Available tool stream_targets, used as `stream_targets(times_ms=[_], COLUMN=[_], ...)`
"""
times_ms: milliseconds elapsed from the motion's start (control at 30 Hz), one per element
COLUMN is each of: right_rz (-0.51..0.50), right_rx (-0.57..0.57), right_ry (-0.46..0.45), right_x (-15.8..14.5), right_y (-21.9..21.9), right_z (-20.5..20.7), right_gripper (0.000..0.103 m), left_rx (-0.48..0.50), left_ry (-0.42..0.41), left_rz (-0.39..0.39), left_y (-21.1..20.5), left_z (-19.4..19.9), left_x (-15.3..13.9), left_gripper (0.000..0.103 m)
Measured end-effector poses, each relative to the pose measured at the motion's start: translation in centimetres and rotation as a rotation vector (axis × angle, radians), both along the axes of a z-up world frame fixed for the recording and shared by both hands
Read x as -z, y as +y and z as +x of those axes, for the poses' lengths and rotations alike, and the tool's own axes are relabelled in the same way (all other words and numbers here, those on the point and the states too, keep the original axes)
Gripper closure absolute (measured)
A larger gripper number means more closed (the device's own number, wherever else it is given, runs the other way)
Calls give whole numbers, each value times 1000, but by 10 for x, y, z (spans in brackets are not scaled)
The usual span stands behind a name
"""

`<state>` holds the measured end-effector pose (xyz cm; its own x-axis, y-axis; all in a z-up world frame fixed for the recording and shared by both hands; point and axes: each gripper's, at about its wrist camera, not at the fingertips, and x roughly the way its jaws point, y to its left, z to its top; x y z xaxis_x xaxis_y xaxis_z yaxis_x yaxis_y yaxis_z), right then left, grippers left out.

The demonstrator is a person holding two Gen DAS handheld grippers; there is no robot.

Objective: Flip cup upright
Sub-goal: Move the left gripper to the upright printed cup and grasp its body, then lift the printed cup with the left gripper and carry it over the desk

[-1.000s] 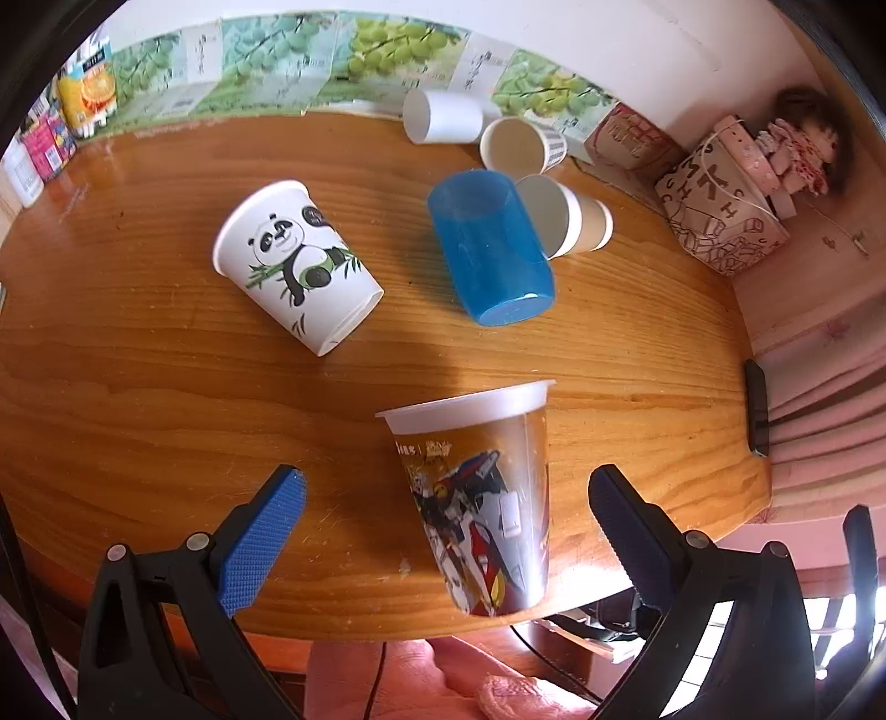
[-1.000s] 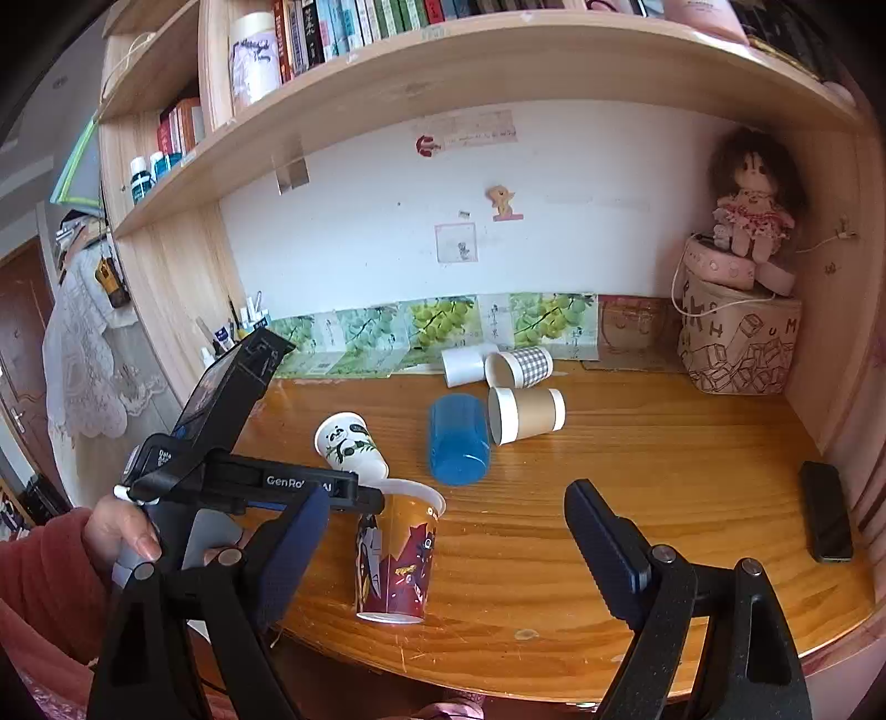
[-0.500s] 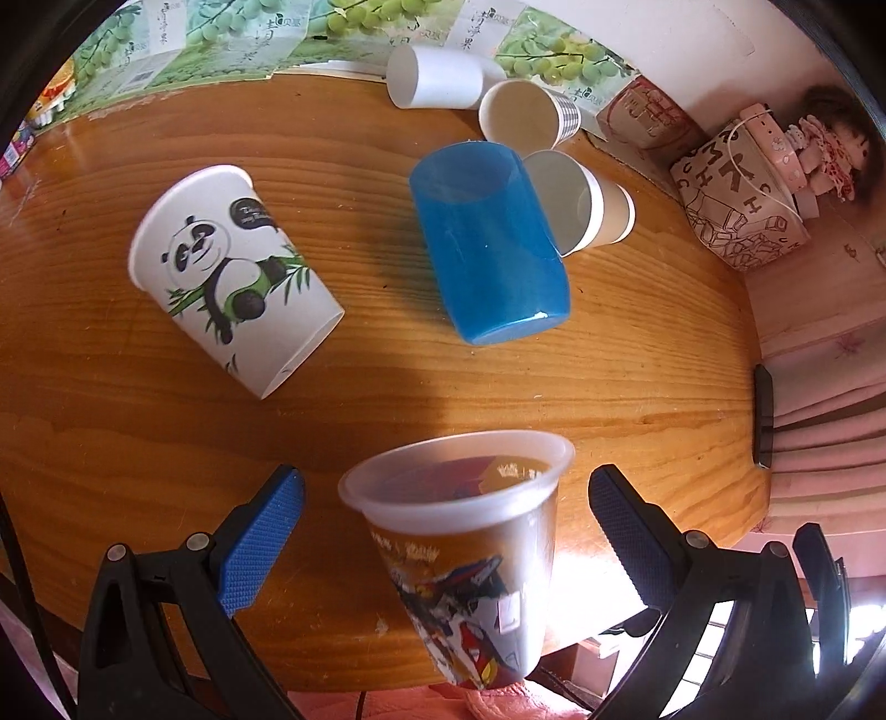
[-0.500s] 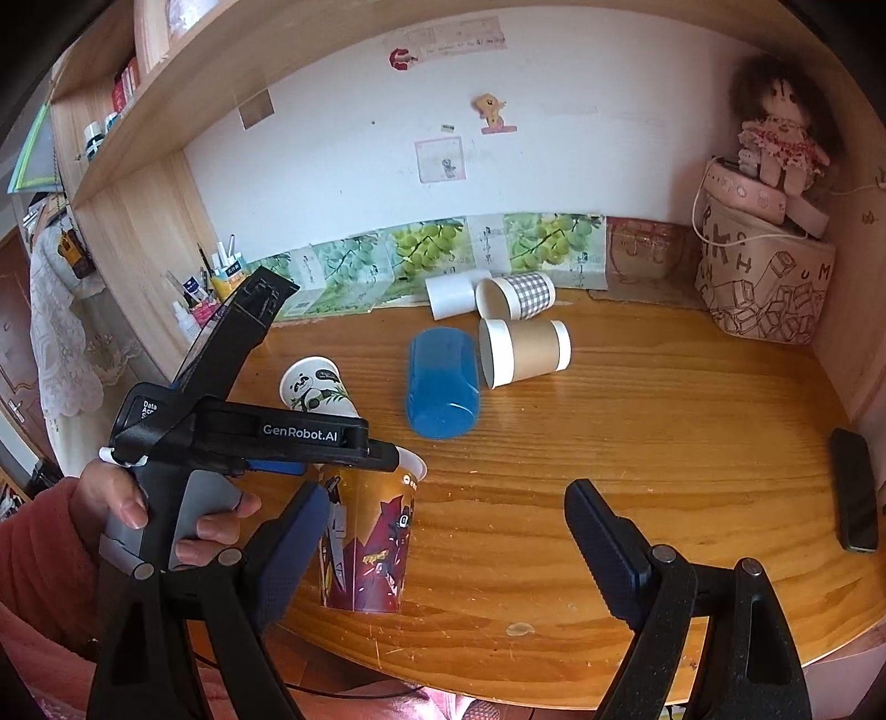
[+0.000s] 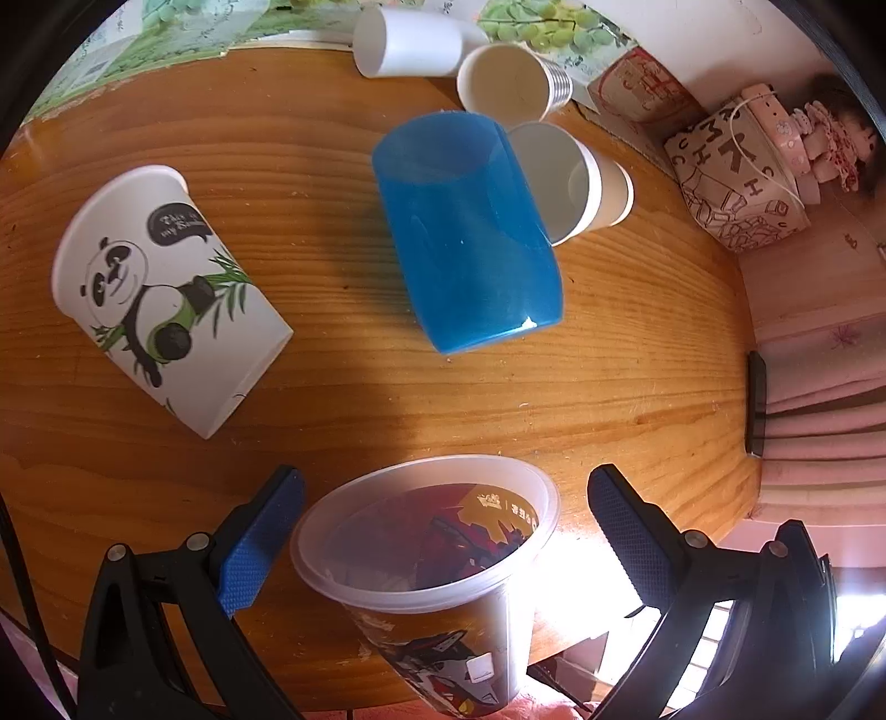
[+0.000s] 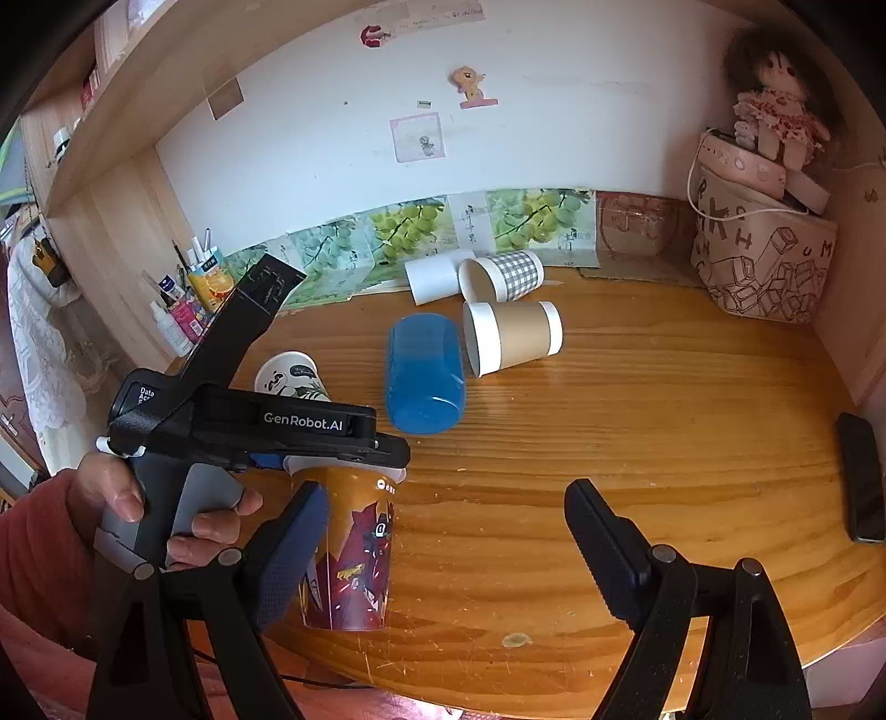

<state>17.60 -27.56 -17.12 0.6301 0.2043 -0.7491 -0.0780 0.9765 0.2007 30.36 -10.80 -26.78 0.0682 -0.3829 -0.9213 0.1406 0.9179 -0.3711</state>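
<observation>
A printed plastic cup (image 5: 437,576) stands upright near the table's front edge, between the open fingers of my left gripper (image 5: 437,531), which hovers just above its rim; it also shows in the right wrist view (image 6: 351,548). A panda paper cup (image 5: 166,293), a blue plastic cup (image 5: 470,243), a brown-sleeved cup (image 5: 576,183), a checked cup (image 5: 509,83) and a white cup (image 5: 410,41) all lie on their sides. My right gripper (image 6: 443,559) is open and empty above the front edge.
A wooden table (image 6: 637,443) holds a black phone (image 6: 861,476) at the right edge, a patterned bag with a doll (image 6: 764,266) at the back right, and small bottles (image 6: 188,310) at the back left. Shelves hang above.
My left gripper has moved forward and down over the upright printed cup, so its rim now sits between the open fingers. The right gripper has tilted down slightly.
</observation>
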Motion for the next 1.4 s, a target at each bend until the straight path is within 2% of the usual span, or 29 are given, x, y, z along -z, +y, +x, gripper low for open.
stream_targets(times_ms=[133, 200, 600, 667, 800, 933, 1033, 1100, 1267, 1400], right_rz=[5, 6, -4, -3, -7, -6, -9, -13, -11, -18], right_rx=[17, 23, 39, 40, 37, 31, 25, 21, 12, -2], right_ry=[8, 12, 7, 5, -1, -3, -8, -13, -15, -17], right_x=[2, 2, 1, 1, 0, 0, -2, -2, -3, -4], right_y=[-1, -1, 1, 1, 1, 1, 1, 1, 0, 1], right_z=[1, 2, -3, -3, -4, -4, -6, -6, -9, -11], right_gripper=[16, 16, 16, 16, 16, 16, 16, 16, 16, 16], left_rx=[30, 32, 11, 13, -1, -26, -64, -88, -195, -230], left_ry=[12, 27, 86, 84, 81, 63, 69, 88, 176, 220], left_rz=[6, 4, -45, -50, -41, -28, -29, -27, -31, -26], left_y=[-4, -3, 2, 1, 3, 6, 12, 16, 33, 43], left_z=[0, 0, 1, 1, 1, 1, 1, 0, -4, -14], left_x=[2, 4, 10, 10, 7, 1, -3, -4, 1, 2], left_gripper=[2, 10, 39, 41, 41, 37, 23, 14, 10, 10])
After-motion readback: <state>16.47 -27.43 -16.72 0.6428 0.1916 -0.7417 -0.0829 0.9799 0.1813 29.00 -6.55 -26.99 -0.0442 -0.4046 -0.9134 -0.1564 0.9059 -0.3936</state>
